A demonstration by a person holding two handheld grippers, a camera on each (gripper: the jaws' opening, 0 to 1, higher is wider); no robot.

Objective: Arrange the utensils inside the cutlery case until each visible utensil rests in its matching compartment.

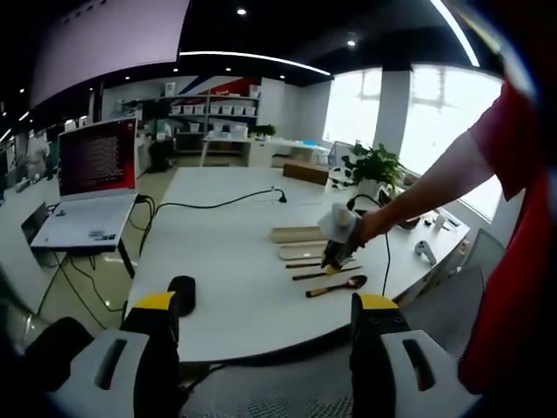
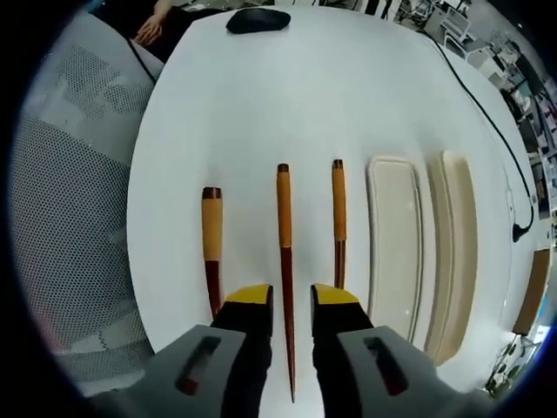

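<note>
Three wooden utensils lie side by side on the white table (image 2: 261,113): a pale-handled one (image 2: 211,228) on the left, a long dark chopstick (image 2: 284,218) in the middle and a third utensil (image 2: 338,209) on the right. Beside them lie the two cream halves of the cutlery case (image 2: 393,235), holding nothing. My right gripper (image 2: 291,300) stands open by a narrow gap, its jaws on either side of the chopstick without closing on it. In the left gripper view a gloved hand holds it over the utensils (image 1: 335,283). My left gripper (image 1: 265,305) is wide open near the table's edge.
A black mouse (image 1: 181,292) lies close to my left gripper. An open laptop (image 1: 96,174) stands on a side stand, and a black cable (image 1: 218,205) crosses the table. A mesh chair (image 2: 70,218) stands beside the table edge. A potted plant (image 1: 374,165) is at the far side.
</note>
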